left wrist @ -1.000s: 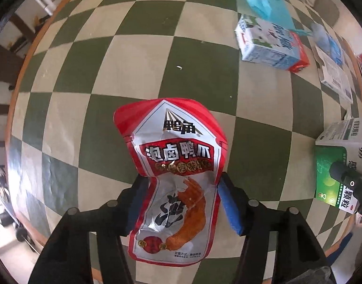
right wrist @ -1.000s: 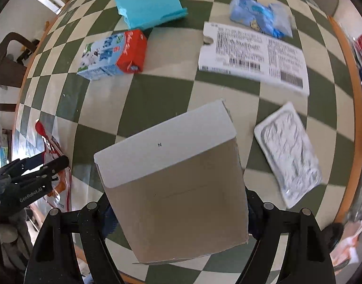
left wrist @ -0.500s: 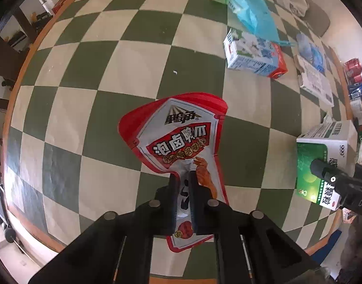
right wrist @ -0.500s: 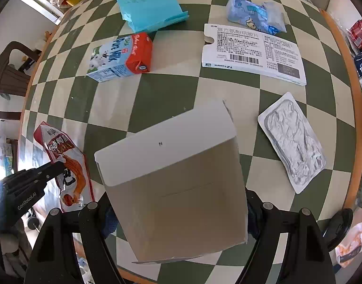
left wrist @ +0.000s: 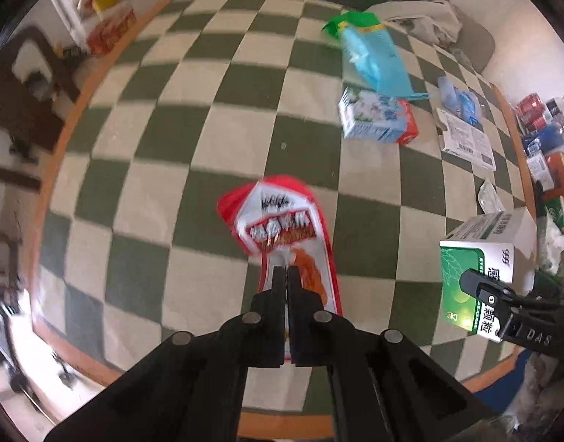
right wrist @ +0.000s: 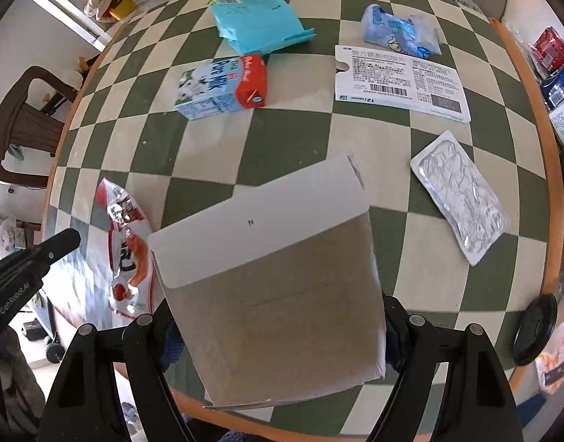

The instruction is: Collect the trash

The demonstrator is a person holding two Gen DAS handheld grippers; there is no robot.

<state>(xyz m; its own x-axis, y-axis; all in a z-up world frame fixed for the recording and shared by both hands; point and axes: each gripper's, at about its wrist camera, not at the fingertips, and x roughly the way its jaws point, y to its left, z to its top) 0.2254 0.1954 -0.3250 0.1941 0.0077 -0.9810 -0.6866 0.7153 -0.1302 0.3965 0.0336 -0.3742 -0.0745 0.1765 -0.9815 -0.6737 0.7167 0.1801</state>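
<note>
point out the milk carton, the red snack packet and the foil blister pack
milk carton (right wrist: 215, 86), right wrist view, on its blue and white side
red snack packet (left wrist: 282, 221), left wrist view, on its printed front
foil blister pack (right wrist: 460, 195), right wrist view, on the middle of the crinkled foil

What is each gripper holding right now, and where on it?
Left gripper: red snack pouch, pinched at its lower middle. Right gripper: green medicine box, clamped across its sides.

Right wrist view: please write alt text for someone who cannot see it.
The right tongs grip an open cardboard box above a green-and-cream checkered table. A milk carton, blue bag, printed flat box and foil blister pack lie beyond; at left, the left tongs hold a red snack wrapper.
</note>
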